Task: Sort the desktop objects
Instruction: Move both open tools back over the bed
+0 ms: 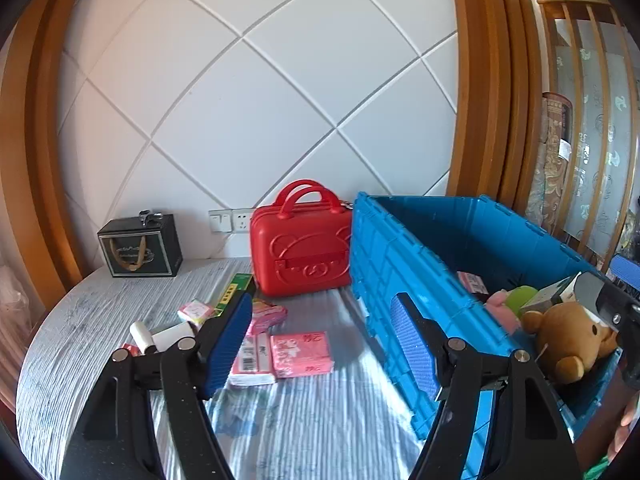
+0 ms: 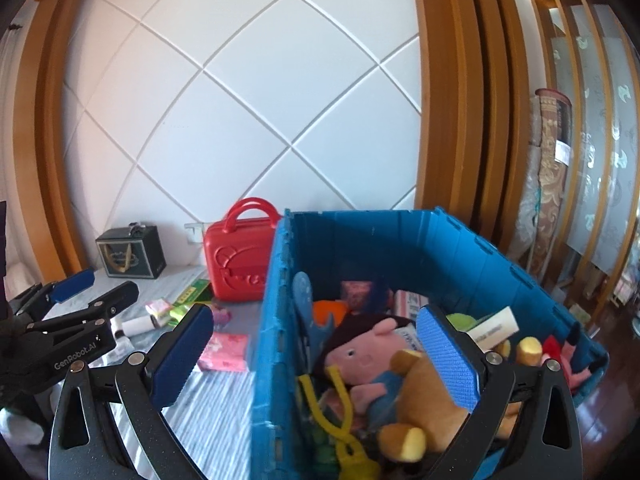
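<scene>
Two grippers hang with jaws apart, nothing between them — the left gripper [image 1: 320,336] over the table [image 1: 320,420] near the pink packets [image 1: 302,354], the right gripper [image 2: 316,356] straddling the wall of the blue crate [image 2: 276,320], where a brown bear [image 2: 428,396] and pink pig [image 2: 360,350] lie.

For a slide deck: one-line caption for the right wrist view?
Open right tongs straddle the near wall of a blue crate filled with plush toys, red case behind.
</scene>
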